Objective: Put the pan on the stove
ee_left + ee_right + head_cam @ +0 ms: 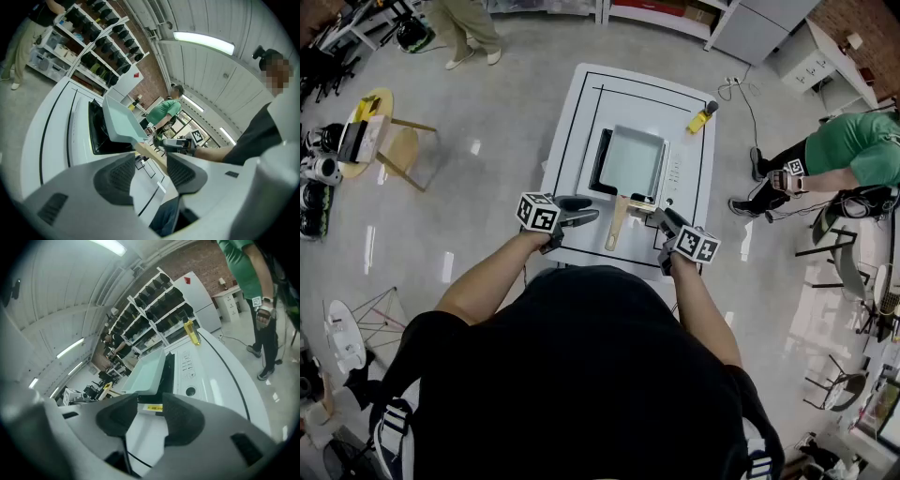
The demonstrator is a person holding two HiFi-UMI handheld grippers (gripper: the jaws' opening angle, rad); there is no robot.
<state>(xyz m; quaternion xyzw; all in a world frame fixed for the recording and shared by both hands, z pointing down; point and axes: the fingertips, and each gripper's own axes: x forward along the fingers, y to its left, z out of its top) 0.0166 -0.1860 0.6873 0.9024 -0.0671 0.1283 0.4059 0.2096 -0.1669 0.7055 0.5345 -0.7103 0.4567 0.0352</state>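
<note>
Pan (630, 161) sits on the stove (601, 161) mid-table (581, 141), wooden handle (617, 223) poking past the stove's front edge toward me, with a bare strip of table on either side. My left gripper (592, 208) is spread wide and empty left of the handle; my right gripper (656, 217) is narrowly parted and empty by the stove's front right corner. My torso hides the table's near edge.

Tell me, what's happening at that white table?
A person in black holds a gripper in each hand over a white table. A pale green pan appears to sit on the stove, its wooden handle pointing back at the person. The left gripper and the right gripper flank the handle, fingers apart, gripping nothing.
</note>
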